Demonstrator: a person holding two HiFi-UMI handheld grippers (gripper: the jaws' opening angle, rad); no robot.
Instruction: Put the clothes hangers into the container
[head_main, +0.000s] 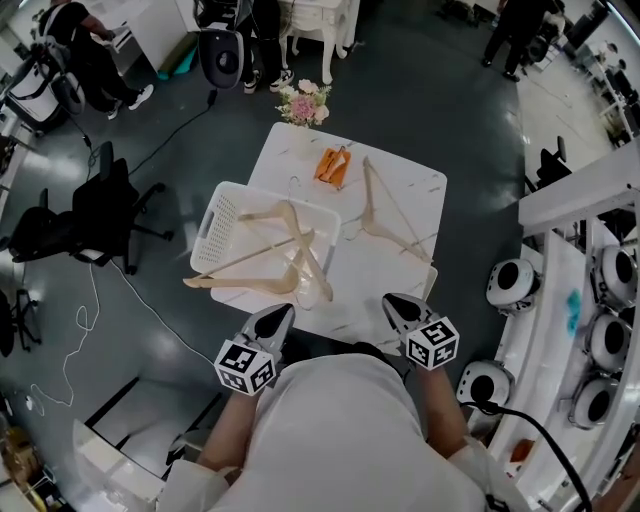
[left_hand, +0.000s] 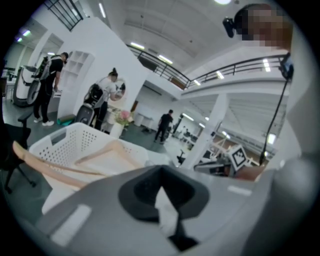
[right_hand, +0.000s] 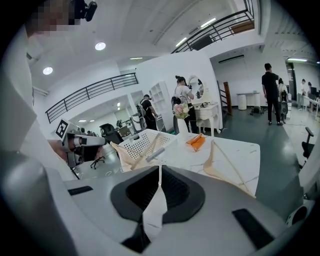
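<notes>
A white basket (head_main: 212, 232) is seen on the left part of a white marbled surface (head_main: 420, 200). Several pale wooden hangers (head_main: 290, 262) are laid in the basket, crossed over one another. Their long ends are pushed out past its near rim, one of them well beyond the left edge of the surface. One more wooden hanger (head_main: 378, 222) is left lying flat on the surface, to the right of the basket and apart from it, with its hook turned toward the far edge. A small orange item (head_main: 333, 165) is placed near the far edge, between the basket and the hook of that lone hanger. A bunch of flowers (head_main: 303, 103) is set just beyond the far corner.

The left gripper (head_main: 268, 325) is held at the near edge of the surface, just short of the basket and of the hanger ends sticking out of it. Its fingers are pressed together and nothing is pinched between them. The right gripper (head_main: 400, 310) is held beside it over the near right part of the surface, pointed toward the lone hanger but apart from it. Its fingers are likewise pressed together with nothing held.
</notes>
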